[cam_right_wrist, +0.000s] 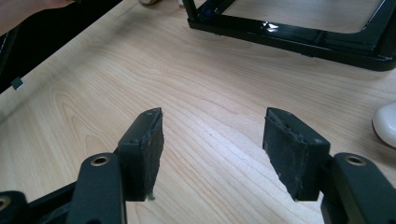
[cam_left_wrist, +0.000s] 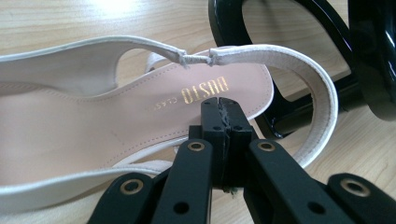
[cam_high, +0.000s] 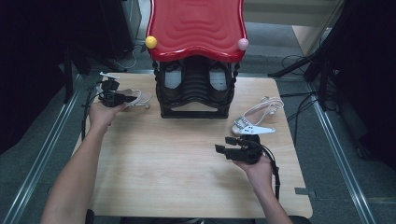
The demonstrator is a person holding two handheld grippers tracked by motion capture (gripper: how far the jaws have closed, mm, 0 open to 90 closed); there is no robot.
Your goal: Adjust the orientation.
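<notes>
- Nearest the camera in the high view, the person's right forearm leads up to the right gripper (cam_high: 223, 144), which hovers over bare wood on the right half of the table (cam_high: 154, 163).
- Its jaws stand wide apart with nothing between them; the right gripper view shows only wood grain in the gap.
- Open table lies to its left and toward the near edge; the second white sandal (cam_high: 254, 116) rests just beyond it, near the right edge.
- Left gripper (cam_left_wrist: 223, 122) is pressed closed on the near rim of the white sandal (cam_left_wrist: 84, 116), by the heel strap.
- That sandal sits at the far left of the table, just beside the black shoe rack (cam_high: 196, 91) with its red top (cam_high: 196, 25); room there is tight.
</notes>
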